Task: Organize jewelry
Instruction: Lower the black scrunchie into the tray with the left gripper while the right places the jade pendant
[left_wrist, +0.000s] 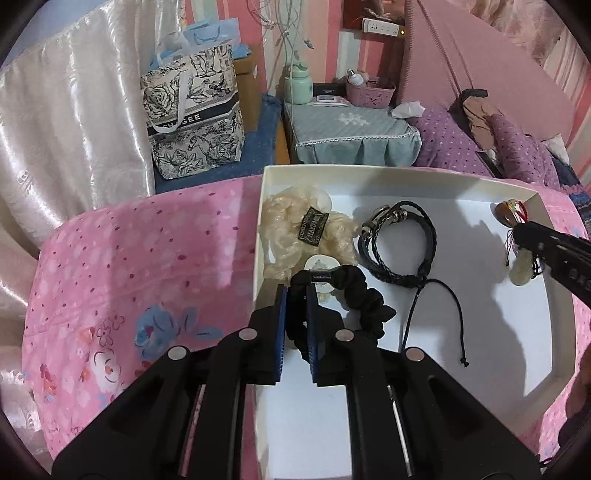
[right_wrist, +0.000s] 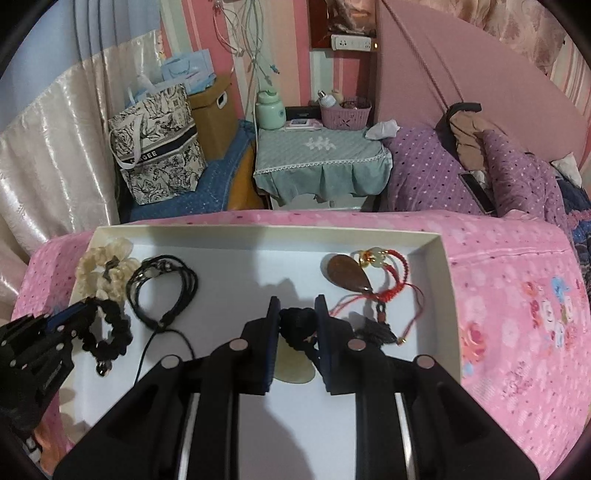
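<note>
Pink floral bedspread, shallow white cardboard tray: both grippers pinching.
We lower the left gripper's black fabric scrunchie clear of the black braided bracelet; the right gripper pinches, probably, a black-corded pale pendant.

The black-and-white floral paper shopping bag bears a dark band with partly hidden white letters ending "GEE"; the cream scrunchie's small black label is unreadable.

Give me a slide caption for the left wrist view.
Left gripper clamps a black scrunchie over the white tray, beside a cream scrunchie and black braided bracelet.
</note>
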